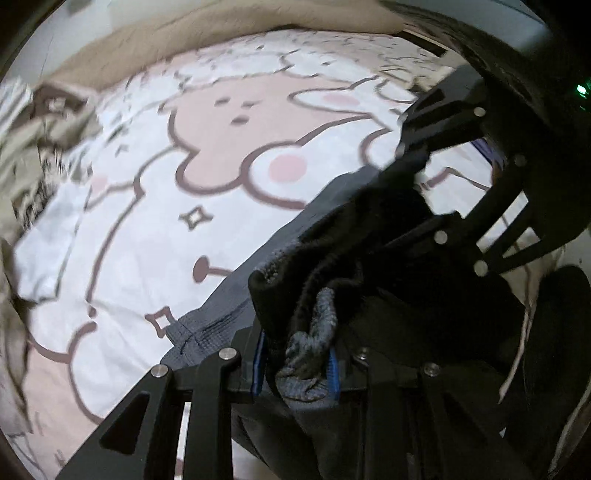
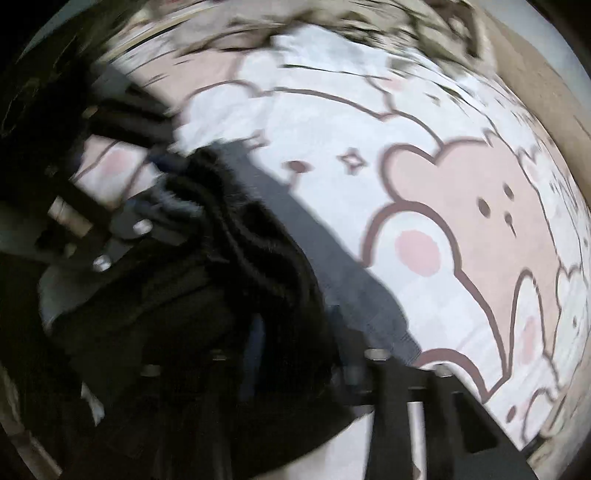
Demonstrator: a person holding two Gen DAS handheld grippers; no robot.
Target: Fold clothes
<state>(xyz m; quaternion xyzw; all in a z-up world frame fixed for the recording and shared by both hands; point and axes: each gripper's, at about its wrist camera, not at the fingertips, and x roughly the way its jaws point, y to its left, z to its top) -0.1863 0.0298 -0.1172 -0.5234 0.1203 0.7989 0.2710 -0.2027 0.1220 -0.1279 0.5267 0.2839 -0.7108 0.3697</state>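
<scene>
The left gripper [image 1: 295, 369] pinched the dark garment's [image 1: 369, 236] edge to carry it over the bedsheet [image 1: 147, 229] for laying flat, while the right gripper [image 2: 299, 350], jaws parted around the cloth, seemed to be loosening.

A bed fills both views, covered by a white bedsheet [image 1: 155, 236] printed with large pink cartoon bears and rabbits outlined in brown, with small star shapes. Along its far edge lies a tan blanket [image 1: 192, 33], and beyond that a pale wall [image 1: 48, 44]. At the left edge sits a blurred heap of beige and patterned laundry [image 1: 33, 147]. The light is dim and indoor.
</scene>
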